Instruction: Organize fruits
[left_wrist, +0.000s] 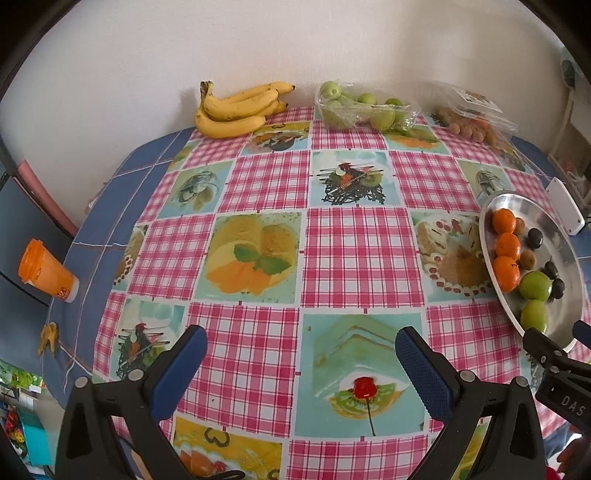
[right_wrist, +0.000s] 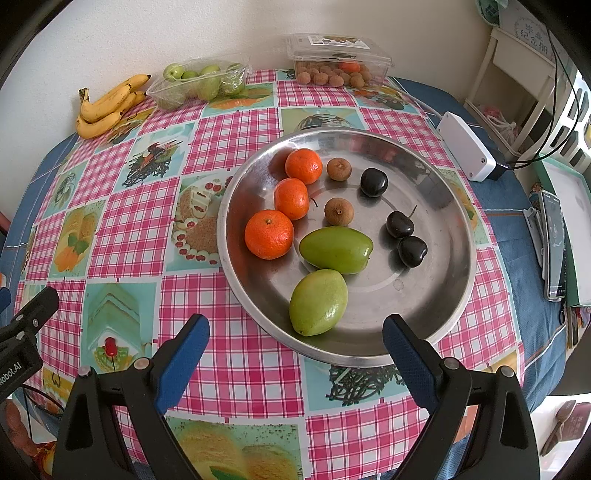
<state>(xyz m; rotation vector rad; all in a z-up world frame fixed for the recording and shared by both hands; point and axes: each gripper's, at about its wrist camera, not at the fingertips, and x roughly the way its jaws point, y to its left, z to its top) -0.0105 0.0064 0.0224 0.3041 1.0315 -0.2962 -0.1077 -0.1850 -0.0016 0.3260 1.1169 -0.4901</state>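
A round metal plate (right_wrist: 436, 280) sits on the checked tablecloth and holds three tangerines (right_wrist: 269, 233), two green fruits (right_wrist: 318, 302), two brown longans (right_wrist: 338, 211) and three dark cherries (right_wrist: 399, 224). My right gripper (right_wrist: 295, 338) is open and empty, just in front of the plate's near rim. My left gripper (left_wrist: 301, 349) is open and empty over the cloth, left of the plate (left_wrist: 565, 258). The right gripper's tip shows at the lower right of the left wrist view (left_wrist: 554, 350).
At the back by the wall lie a banana bunch (left_wrist: 236, 110), an open clear tray of green fruits (left_wrist: 364, 107) and a clear box of longans (right_wrist: 338, 61). A white box (right_wrist: 466, 146) lies right of the plate. An orange cup (left_wrist: 46, 273) lies at the left edge.
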